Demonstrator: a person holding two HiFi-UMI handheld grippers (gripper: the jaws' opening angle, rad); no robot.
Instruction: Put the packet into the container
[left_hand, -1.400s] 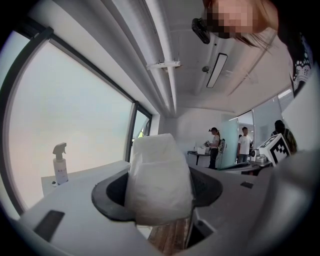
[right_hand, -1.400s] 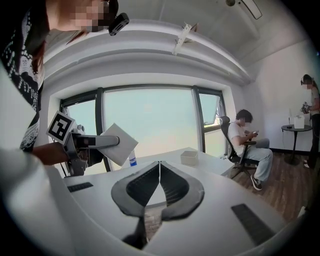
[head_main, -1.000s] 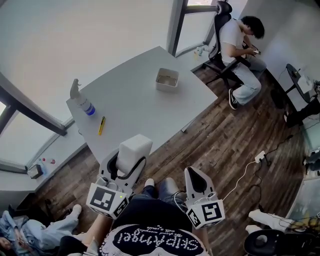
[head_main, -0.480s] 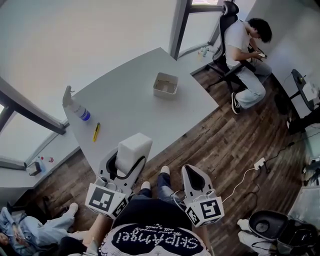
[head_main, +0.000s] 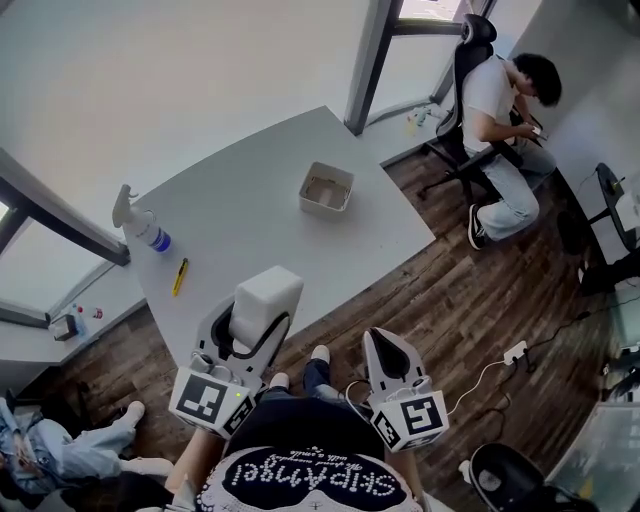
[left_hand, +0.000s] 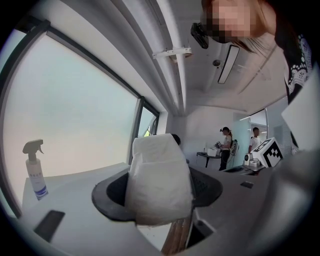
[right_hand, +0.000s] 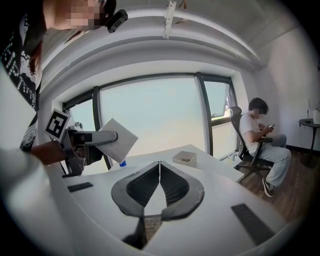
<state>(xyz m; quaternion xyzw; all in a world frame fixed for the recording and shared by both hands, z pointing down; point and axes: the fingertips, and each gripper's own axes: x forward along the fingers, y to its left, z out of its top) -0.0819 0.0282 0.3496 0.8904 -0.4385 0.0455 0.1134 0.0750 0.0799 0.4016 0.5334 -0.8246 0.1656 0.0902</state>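
My left gripper (head_main: 262, 312) is shut on a white packet (head_main: 267, 296), held above the near edge of the grey table (head_main: 250, 230). In the left gripper view the packet (left_hand: 159, 181) stands upright between the dark jaws and fills the middle. The right gripper view shows the packet (right_hand: 117, 140) at the left. A small square container (head_main: 326, 188) with brownish contents sits on the far part of the table; it also shows in the right gripper view (right_hand: 184, 158). My right gripper (head_main: 388, 350) hangs over the wooden floor, shut with its jaws touching and nothing between them (right_hand: 159, 170).
A spray bottle (head_main: 140, 222) and a yellow pen-like object (head_main: 179, 277) lie on the table's left part. A person sits in an office chair (head_main: 500, 110) at the far right by the window. Cables and a power strip (head_main: 516, 351) lie on the floor. Two people stand far off in the left gripper view.
The view has shifted: table, container and bottle sit lower-left in the frame than before. Both grippers keep their hold and pose; the packet stays in the left jaws.
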